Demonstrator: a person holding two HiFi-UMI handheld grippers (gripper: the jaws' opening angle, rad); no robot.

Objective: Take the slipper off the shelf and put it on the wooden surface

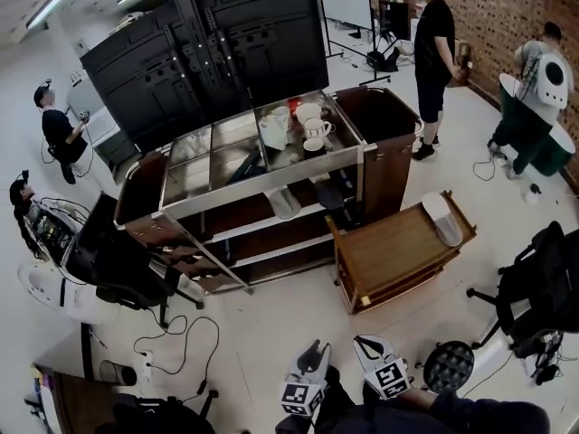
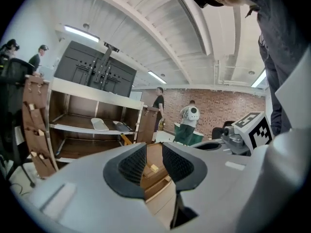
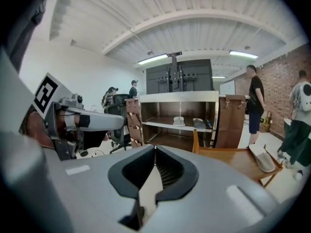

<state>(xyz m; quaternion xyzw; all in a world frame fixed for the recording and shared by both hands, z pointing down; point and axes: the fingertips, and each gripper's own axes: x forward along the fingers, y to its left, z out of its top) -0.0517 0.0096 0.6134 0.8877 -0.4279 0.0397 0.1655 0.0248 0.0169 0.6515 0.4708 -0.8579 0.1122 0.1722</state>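
Panels [image 1: 213,48] of black metal fill the back of the room, the biggest thing in front of me. Before them stands the shelf [image 1: 262,193], a wide unit of wood and metal with a glass top and open levels below. A person in black [image 1: 434,52] stands past its right end, back towards me.

Nearer to me, and just right of the shelf without touching it, is the wooden surface [image 1: 384,260], a low table with a raised rim.

My two grippers hang low at the bottom of the head view, well short of both pieces of furniture. My left gripper [image 1: 313,351] has its jaws standing apart with nothing between the pads; through the gap I see only the table's wood. My right gripper [image 1: 367,344] has its jaws brought together, tips meeting, and it is empty too.

One white slipper [image 1: 443,220] lies on the wooden surface, at its far right end against the rim. A second white slipper [image 1: 283,202] lies on the shelf's middle level, near the front edge. A dark slipper [image 1: 330,195] lies beside it to the right, on the same level; I cannot tell whether the two touch.

Smallest are the white cups [image 1: 315,129], clustered on the glass top towards its right side.
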